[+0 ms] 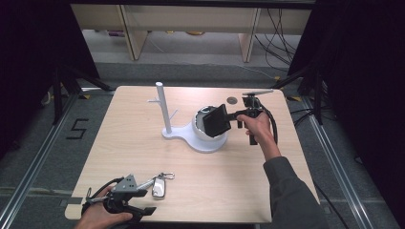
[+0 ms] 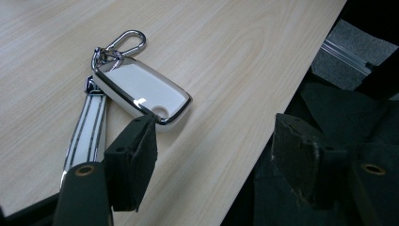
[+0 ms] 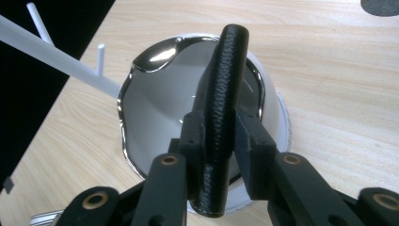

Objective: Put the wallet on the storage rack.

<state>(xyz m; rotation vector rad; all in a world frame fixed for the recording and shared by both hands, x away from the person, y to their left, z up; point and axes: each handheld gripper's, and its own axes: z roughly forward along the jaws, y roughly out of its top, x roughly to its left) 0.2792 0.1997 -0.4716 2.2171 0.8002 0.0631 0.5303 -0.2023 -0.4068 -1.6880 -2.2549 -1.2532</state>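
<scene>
A black leather wallet hangs edge-on over a white bowl with a shiny rim, and my right gripper is shut on it. The right gripper view has the wallet pinched upright between both pads of that gripper, above the bowl's inside. A white key fob with a carabiner and a striped strap lies flat near the table's front left. My left gripper stands open beside it, one pad's tip just over the fob's near end, nothing between the jaws.
The bowl sits on the round base of a white peg stand at mid-table. A small dark disc lies behind the right gripper. The table's front edge runs between the left gripper's jaws. Black stands and cables flank the table.
</scene>
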